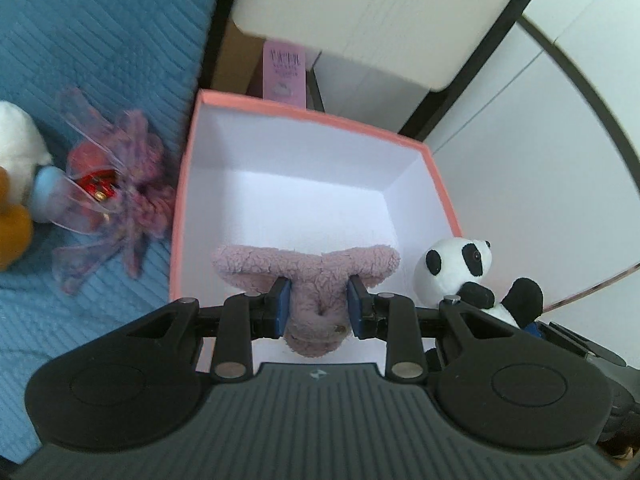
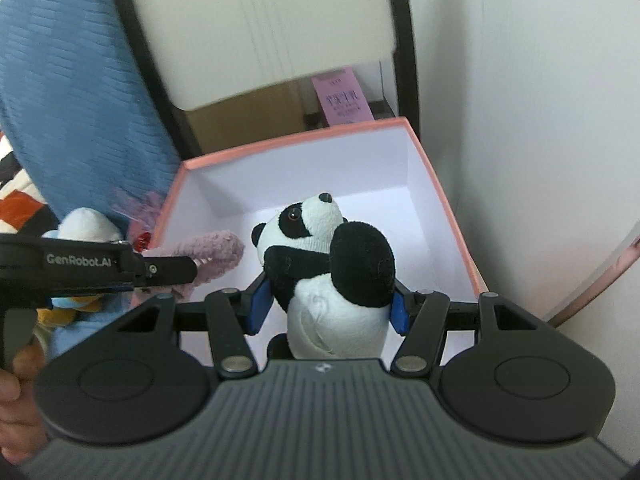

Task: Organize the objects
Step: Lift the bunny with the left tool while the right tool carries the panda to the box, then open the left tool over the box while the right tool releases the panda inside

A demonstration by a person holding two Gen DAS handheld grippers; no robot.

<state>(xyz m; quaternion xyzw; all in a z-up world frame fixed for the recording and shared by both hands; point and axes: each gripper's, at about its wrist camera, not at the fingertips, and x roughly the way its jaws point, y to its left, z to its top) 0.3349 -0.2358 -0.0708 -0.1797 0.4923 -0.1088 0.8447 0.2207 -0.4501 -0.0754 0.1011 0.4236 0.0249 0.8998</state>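
Directly ahead of both hand-held tools sits a square box (image 1: 188, 184) with a salmon-pink outside and a white inside, its top open and its floor bare. The left gripper (image 1: 316, 306) is clamped on a fuzzy pink plush toy (image 1: 308, 276), its blue pads pressing the toy's narrow middle from either side; the toy's wider top, spread like two stubby arms, hangs over the near edge of the box. The right gripper (image 2: 331, 304) is clamped on a small panda plush (image 2: 324, 264), black and white, gripped around its belly and held upright over the near part of the box, its snout pointing up and away. Seen from the left wrist camera, the panda (image 1: 456, 268) sits just to the right of the pink toy, near the box's right wall. Seen from the right wrist camera, the left tool (image 2: 172, 268) reaches in from the left with the pink toy (image 2: 216, 254) at its tip, close beside the panda.

Left of the box lies a blue ribbed blanket (image 1: 100, 60). On it rests a bundle of purple yarn and clear ribbon with something red inside (image 1: 112, 192), and further left a white stuffed animal with orange parts (image 1: 16, 184), partly cut off by the frame. Behind the box stands a pink carton with printed text (image 1: 285, 76), under a white panel
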